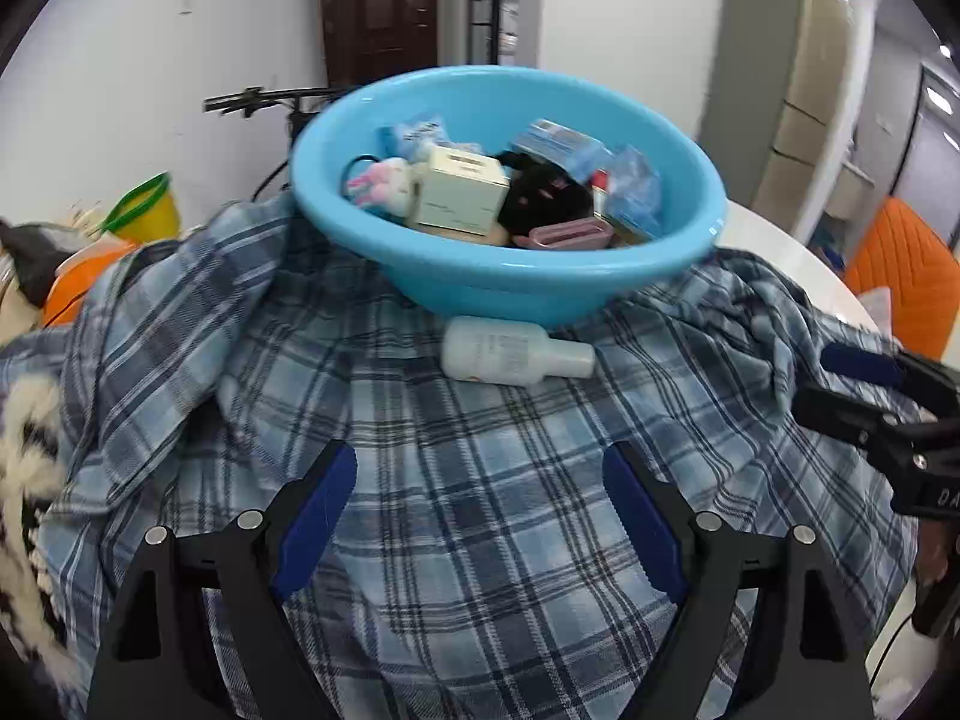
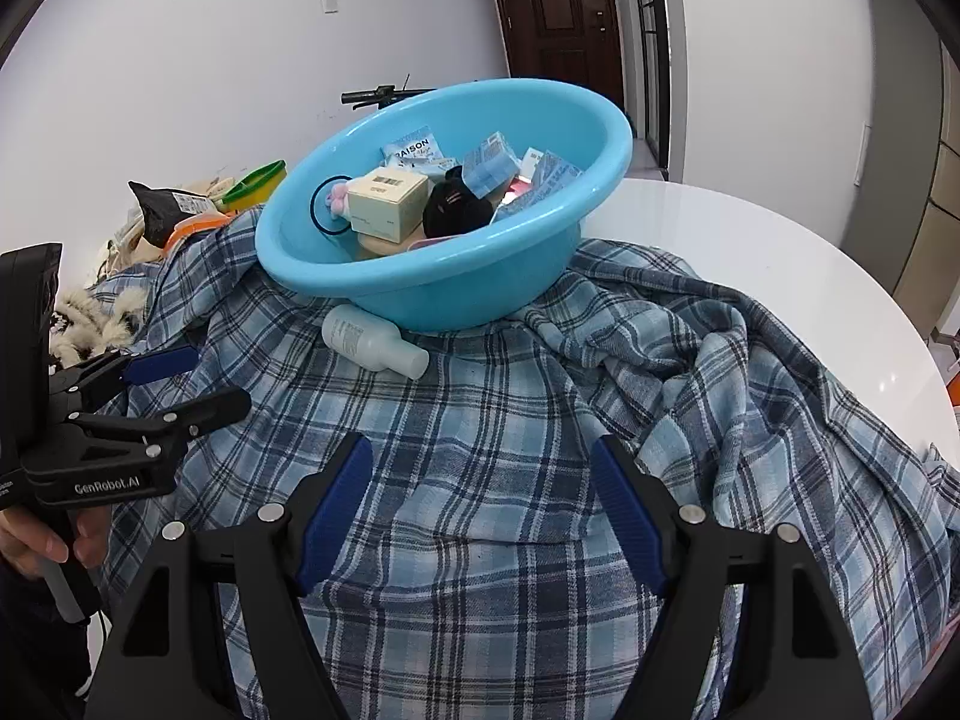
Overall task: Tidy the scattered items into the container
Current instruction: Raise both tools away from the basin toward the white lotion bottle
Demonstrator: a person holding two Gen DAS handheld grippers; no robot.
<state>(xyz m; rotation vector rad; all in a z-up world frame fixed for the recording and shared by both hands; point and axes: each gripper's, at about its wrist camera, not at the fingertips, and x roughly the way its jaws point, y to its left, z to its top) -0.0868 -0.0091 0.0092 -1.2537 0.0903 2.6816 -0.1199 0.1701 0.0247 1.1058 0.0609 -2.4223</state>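
I hold both sets of tongs apart and empty over the plaid shirt (image 1: 456, 480): left tongs (image 1: 480, 516), right tongs (image 2: 480, 516). The last loose item, a white bottle (image 1: 510, 351), lies on its side on the shirt, touching the foot of the blue basin (image 1: 510, 276), which is already full of small boxes and packets. My worries: the round bottle could roll off a sloppy pinch, the soft cloth could bunch between the pads, and nudging the basin might tip it on the rumpled fabric.
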